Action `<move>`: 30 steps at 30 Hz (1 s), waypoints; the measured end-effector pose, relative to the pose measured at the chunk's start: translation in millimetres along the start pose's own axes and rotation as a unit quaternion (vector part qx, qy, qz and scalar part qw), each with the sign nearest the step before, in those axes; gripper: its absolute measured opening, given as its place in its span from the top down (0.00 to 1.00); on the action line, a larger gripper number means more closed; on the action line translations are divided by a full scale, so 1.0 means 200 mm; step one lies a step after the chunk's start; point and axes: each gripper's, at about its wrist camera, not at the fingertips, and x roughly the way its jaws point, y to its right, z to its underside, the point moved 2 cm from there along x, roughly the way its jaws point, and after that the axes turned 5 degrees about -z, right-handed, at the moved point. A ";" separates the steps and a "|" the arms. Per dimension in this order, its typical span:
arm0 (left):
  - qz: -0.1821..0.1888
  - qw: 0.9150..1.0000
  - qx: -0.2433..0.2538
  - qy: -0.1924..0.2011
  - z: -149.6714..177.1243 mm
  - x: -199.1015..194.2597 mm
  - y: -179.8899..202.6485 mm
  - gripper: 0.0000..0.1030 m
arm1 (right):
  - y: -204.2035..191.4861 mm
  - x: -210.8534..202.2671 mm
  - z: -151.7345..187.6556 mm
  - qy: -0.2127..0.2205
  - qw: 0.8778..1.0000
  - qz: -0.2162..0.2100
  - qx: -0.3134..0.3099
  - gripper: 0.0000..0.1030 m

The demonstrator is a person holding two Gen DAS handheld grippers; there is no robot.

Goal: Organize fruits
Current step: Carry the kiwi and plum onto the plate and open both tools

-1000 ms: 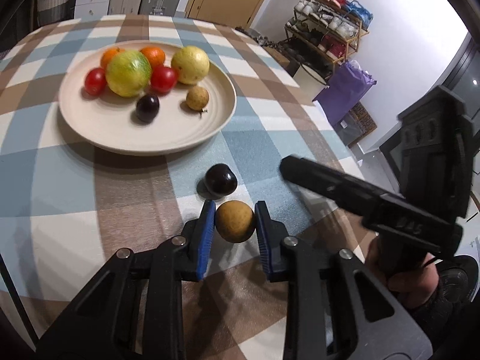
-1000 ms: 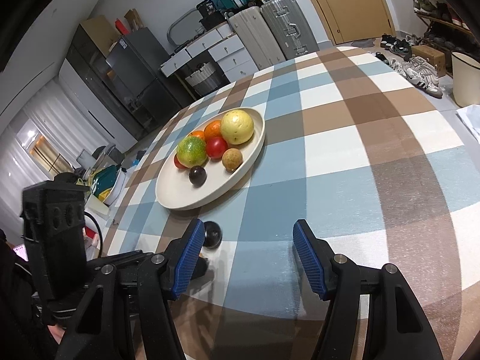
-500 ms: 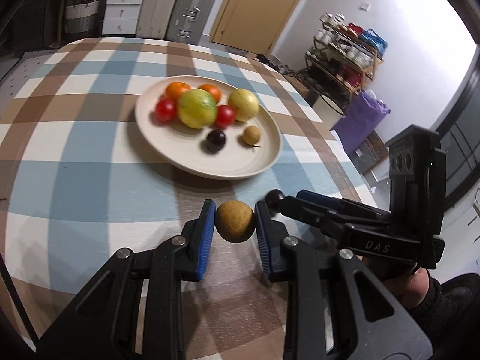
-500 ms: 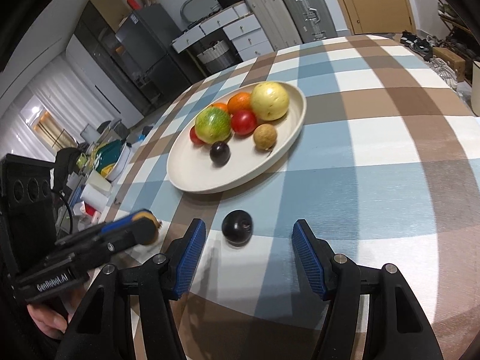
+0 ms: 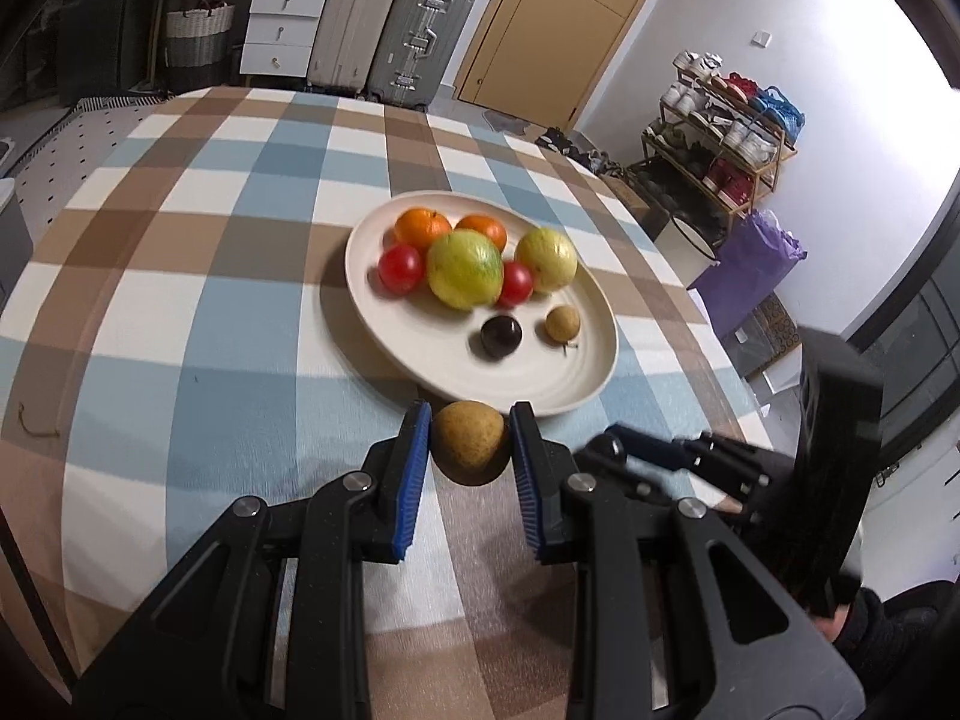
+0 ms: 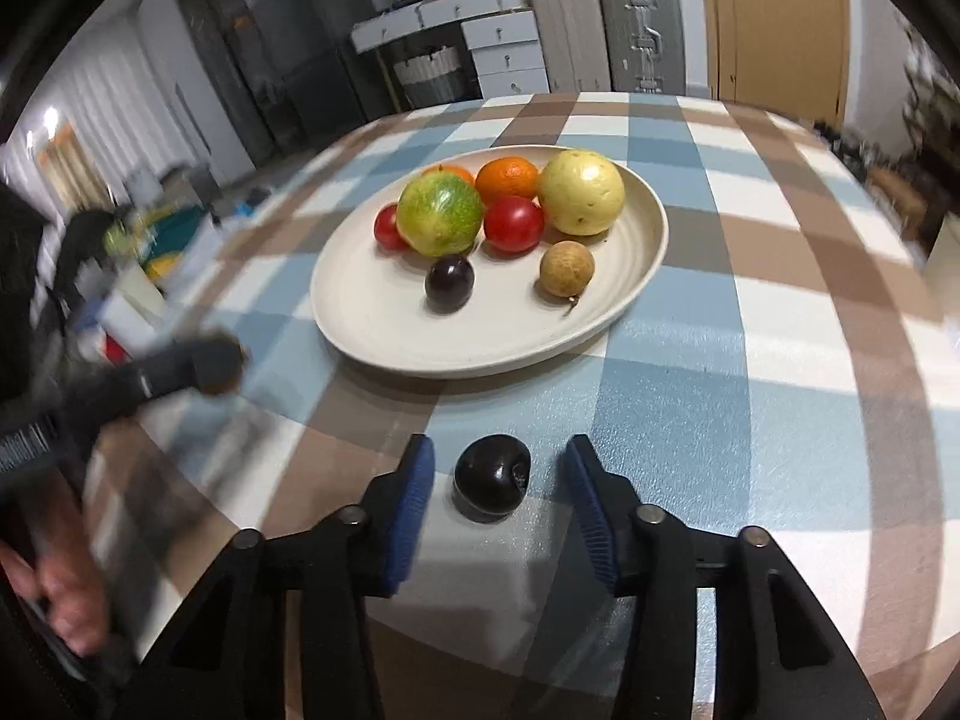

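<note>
My left gripper [image 5: 470,447] is shut on a small tan-brown round fruit [image 5: 469,441], held just short of the near rim of the cream plate [image 5: 558,387]. The plate carries several fruits: oranges, red ones, a green one [image 5: 464,267], a yellow one, a dark plum [image 5: 501,336] and a small tan fruit [image 5: 562,324]. In the right wrist view a second dark plum [image 6: 492,477] lies on the checked tablecloth between the blue pads of my right gripper [image 6: 495,483]. Its jaws are closing, with gaps still showing on both sides of the plum. The left gripper [image 6: 219,363] appears blurred at the left.
The checked cloth covers a round table [image 5: 180,276] whose edge drops off at the right. Suitcases and drawers [image 5: 360,30] stand behind it, a shoe rack [image 5: 720,138] and a purple bag to the right. A hand [image 6: 66,606] holds the left tool.
The left gripper has carried the tan fruit toward the plate's near rim. The right gripper has come over the loose dark plum, which now lies between its pads, and the jaws have narrowed.
</note>
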 end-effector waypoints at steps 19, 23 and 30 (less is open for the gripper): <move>-0.013 1.000 0.002 -0.021 -0.20 0.20 0.04 0.77 | 0.09 -0.15 -0.16 0.061 0.992 -0.093 0.056 0.76; -0.014 1.000 0.000 -0.026 -0.26 0.26 0.03 0.77 | 0.11 -0.14 -0.24 0.067 0.991 -0.099 0.060 0.76; -0.016 0.999 -0.008 -0.036 -0.33 0.36 0.01 0.77 | 0.14 -0.06 -0.34 0.059 0.991 -0.107 0.060 0.76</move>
